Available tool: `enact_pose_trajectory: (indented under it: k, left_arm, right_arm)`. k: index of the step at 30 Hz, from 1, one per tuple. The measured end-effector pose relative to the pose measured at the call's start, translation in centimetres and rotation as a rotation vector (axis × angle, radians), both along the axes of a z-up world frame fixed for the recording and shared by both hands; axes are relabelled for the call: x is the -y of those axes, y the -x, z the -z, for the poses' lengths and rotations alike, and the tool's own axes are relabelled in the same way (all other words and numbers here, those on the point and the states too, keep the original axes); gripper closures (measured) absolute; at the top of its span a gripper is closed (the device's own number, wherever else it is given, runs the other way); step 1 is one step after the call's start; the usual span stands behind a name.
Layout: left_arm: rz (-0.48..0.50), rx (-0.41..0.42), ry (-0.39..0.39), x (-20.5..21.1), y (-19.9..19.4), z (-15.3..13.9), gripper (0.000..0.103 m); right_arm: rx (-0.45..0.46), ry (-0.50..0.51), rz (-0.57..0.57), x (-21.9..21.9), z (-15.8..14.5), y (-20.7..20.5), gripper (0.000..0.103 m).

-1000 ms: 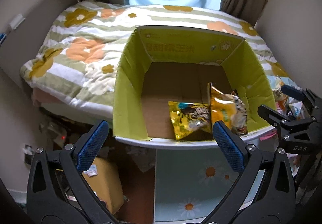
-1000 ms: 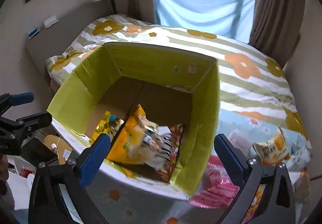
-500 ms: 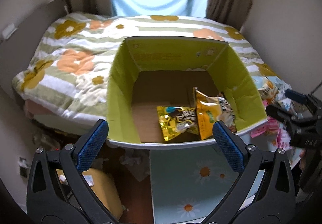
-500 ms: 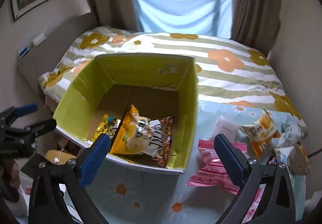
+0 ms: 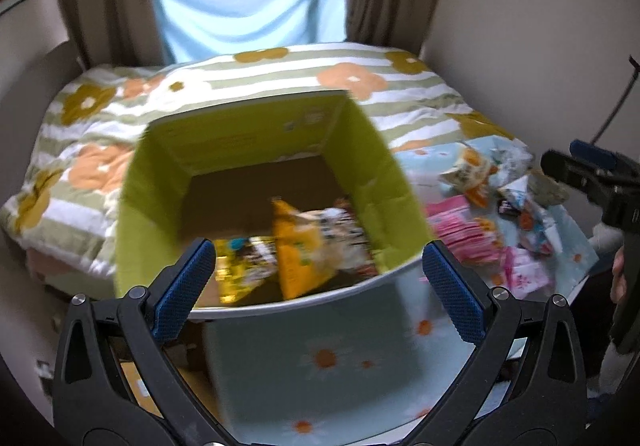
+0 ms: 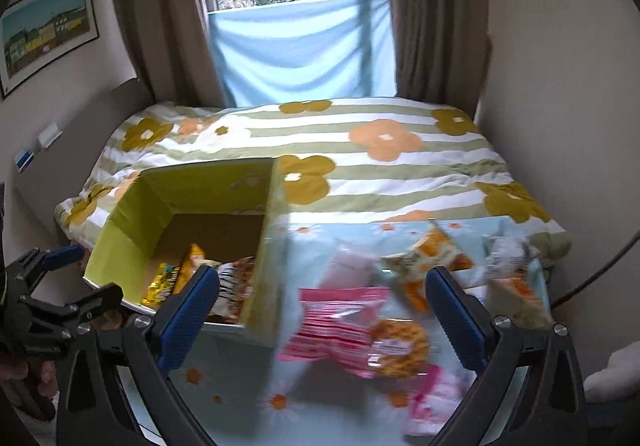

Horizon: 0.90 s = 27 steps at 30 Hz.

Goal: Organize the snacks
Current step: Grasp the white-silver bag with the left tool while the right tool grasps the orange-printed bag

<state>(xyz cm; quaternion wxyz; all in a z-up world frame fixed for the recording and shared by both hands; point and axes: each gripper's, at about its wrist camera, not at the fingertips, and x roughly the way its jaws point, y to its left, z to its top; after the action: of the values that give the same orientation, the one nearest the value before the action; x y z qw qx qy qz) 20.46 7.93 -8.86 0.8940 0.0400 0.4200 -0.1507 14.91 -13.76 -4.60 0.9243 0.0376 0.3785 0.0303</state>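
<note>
From the left wrist, the left claw (image 5: 318, 278) gapes wide and empty, blue ribbed pads apart, over a square green-lined cardboard box (image 5: 362, 149) holding crinkly foil snacks (image 5: 298, 246) — a gold pack and an orange one, blurred. From the right wrist, the right claw (image 6: 322, 306) is likewise spread and empty above a glossy pink packet (image 6: 336, 326) and a round orange one (image 6: 400, 342) on the daisy-print cloth (image 6: 276, 402) beside the box (image 6: 276, 246) — the striped floral bed (image 6: 400, 165) lies beyond.

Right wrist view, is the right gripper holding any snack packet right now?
No, the right gripper is open and empty, above the pink striped snack packet on the daisy-print cloth.
</note>
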Motion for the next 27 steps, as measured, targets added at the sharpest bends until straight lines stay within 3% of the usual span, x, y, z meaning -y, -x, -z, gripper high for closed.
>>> enact_pose_trajectory:
  k: [7,15,18,21,27]
  left_arm:
    - [0.088,-0.051,0.035,9.1,1.4,0.5,0.001]
    - [0.156,-0.114,0.073,20.0,2.7,1.4,0.001]
    - [0.175,-0.172,0.092,24.2,2.8,2.9,0.001]
    - [0.182,-0.233,0.123,27.9,3.0,4.7,0.001]
    - [0.158,-0.295,0.128,32.9,3.1,8.4,0.001]
  right_arm:
    - [0.008,0.03,0.015,8.2,-1.5,2.2,0.0]
    - [-0.016,0.059,-0.003,16.7,-1.0,3.3,0.0]
    - [-0.048,0.059,0.007,19.9,0.0,2.9,0.001]
    - [-0.095,-0.021,-0.004,23.4,1.7,2.1,0.0]
    - [-0.16,-0.094,-0.073,25.9,5.8,0.3,0.001]
